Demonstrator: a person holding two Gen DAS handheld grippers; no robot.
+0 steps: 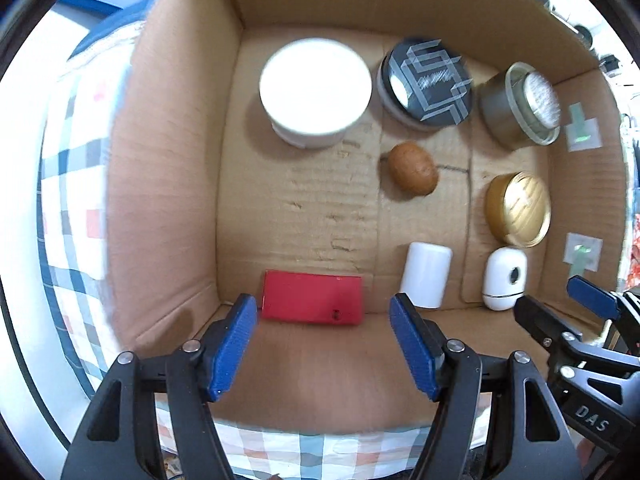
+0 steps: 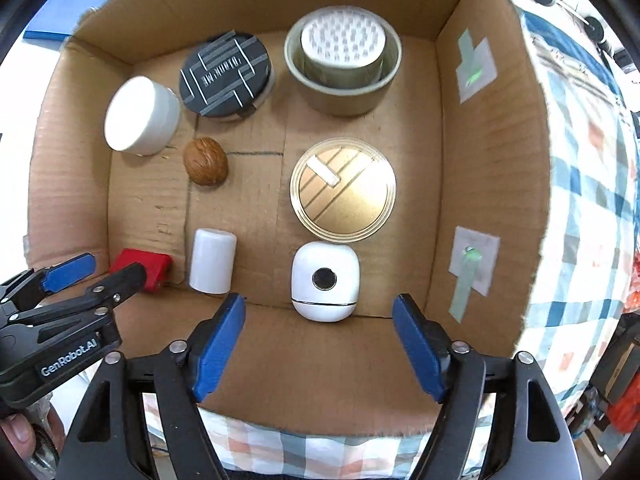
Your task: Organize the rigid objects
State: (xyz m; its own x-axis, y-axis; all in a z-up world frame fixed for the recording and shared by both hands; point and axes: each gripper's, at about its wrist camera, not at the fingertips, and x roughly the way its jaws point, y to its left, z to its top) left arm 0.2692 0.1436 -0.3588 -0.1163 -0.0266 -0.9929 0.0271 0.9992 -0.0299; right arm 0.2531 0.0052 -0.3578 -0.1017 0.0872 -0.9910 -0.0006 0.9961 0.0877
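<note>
Eight items lie on the floor of one open carton; I list them by size, the two tools I steer last.

Cardboard box: stands on a checked cloth; taped patches on its right wall.

White round tub: far-left corner, lid up.

Grey cup: far-right corner, upright, a white studded insert inside it.

Gold tin: near the right wall, between the grey cup and the white pod.

Black tin: far row, between tub and cup, touching the tub in my right view.

White pod: near-right, a dark round button on its face; just beyond my right tool.

White cylinder: lying beside the pod, to its left.

Red block: near-left, flat, just beyond my left tool.

Walnut: middle of the floor, alone.

Left gripper: jaws apart, nothing between the blue pads; it hangs above the red block without touching.

Right gripper: jaws wide, empty; the pod sits free beyond the tips.
</note>
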